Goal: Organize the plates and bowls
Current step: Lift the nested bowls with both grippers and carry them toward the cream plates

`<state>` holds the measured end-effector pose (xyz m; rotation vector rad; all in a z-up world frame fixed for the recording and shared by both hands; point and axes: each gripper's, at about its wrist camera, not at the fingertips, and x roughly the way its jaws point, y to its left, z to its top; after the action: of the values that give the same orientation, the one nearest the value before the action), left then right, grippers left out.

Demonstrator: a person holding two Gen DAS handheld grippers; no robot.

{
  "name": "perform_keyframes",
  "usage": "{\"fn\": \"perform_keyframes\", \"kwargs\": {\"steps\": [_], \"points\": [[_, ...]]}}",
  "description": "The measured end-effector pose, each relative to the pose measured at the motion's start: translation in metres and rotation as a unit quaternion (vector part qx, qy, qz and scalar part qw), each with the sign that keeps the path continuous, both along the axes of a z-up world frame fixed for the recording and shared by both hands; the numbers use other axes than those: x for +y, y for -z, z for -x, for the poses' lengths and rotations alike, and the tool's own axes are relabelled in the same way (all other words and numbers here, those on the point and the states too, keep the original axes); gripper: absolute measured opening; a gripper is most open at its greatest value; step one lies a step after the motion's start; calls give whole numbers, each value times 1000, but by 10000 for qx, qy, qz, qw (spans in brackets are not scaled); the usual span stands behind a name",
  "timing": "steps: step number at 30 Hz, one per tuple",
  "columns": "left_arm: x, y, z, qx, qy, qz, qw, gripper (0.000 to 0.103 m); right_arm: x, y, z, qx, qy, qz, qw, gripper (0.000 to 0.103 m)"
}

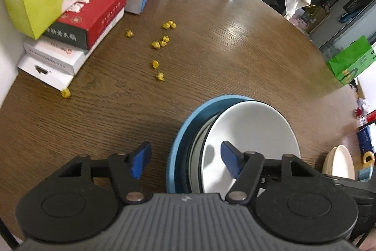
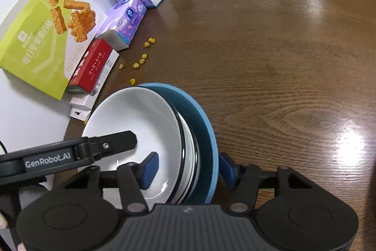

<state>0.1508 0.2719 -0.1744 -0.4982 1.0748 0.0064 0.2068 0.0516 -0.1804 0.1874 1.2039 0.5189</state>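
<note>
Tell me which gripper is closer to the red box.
Left. The left gripper straddles the dish stack's rim on the side facing the red box; the right gripper straddles the far rim.

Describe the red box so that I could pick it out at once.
On the round wooden table, look to the pile of boxes at its left edge. The red box lies in that pile, under the big lime-green snack box and on top of a white box. It is the only red one there.
</note>
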Motion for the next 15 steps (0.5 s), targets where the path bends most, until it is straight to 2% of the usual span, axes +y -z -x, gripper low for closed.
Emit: {"fn": "perform_keyframes", "kwargs": {"steps": [6, 15], "points": [[2, 8, -3, 174, -34, 335, 9993, 47, -2, 2, 0, 67, 50, -119, 9999, 52], [-6, 6, -1, 137, -58, 208, 9997, 47, -7, 3, 0, 125, 101, -290, 9995, 50]]}}
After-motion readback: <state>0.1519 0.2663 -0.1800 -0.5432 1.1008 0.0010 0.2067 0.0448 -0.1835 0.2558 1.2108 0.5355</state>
